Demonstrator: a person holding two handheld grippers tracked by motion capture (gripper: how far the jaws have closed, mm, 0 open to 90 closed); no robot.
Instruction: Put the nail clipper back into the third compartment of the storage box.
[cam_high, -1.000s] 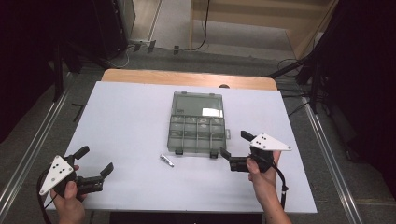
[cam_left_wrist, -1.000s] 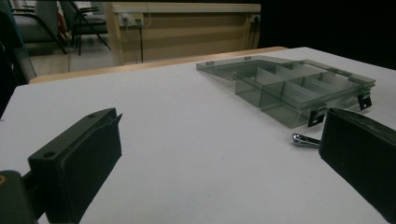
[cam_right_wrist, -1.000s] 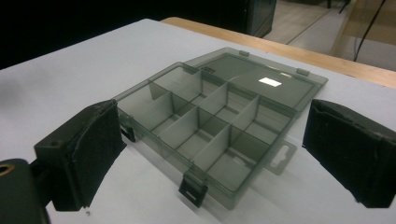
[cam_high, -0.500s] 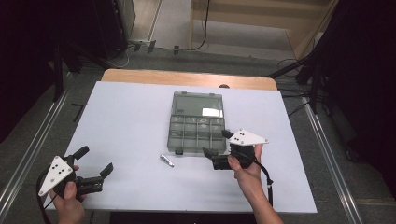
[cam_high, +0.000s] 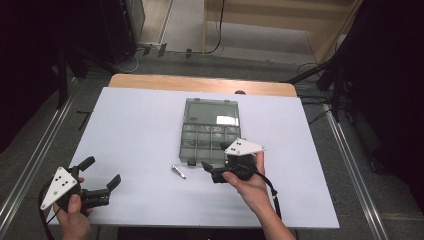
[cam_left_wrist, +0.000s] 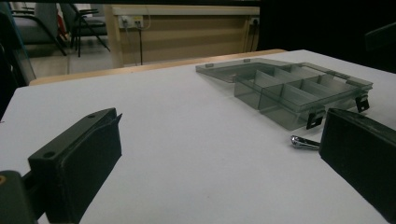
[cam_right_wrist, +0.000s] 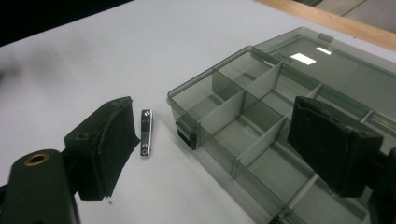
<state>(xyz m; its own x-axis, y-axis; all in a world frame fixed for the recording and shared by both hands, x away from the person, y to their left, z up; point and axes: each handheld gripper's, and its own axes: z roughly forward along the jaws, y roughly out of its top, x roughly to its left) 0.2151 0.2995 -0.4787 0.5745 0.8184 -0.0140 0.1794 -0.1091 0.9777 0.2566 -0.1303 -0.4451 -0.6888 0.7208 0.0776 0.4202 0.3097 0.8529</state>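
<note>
Two grippers sit over the white table (cam_high: 140, 125), both taken here relative to the smoky compartment box (cam_high: 209, 131) lying open at mid-table. Well to the box's left, near the table's front corner, the left gripper (cam_high: 104, 173) is held with jaws spread wide, grasping nothing. Just off the box's front-left corner lies a small metal nail clipper (cam_high: 178, 172), touching neither tool. At the box's front edge, the right gripper (cam_high: 214, 161) has its jaws parted and empty, one jaw over the compartments.
</note>
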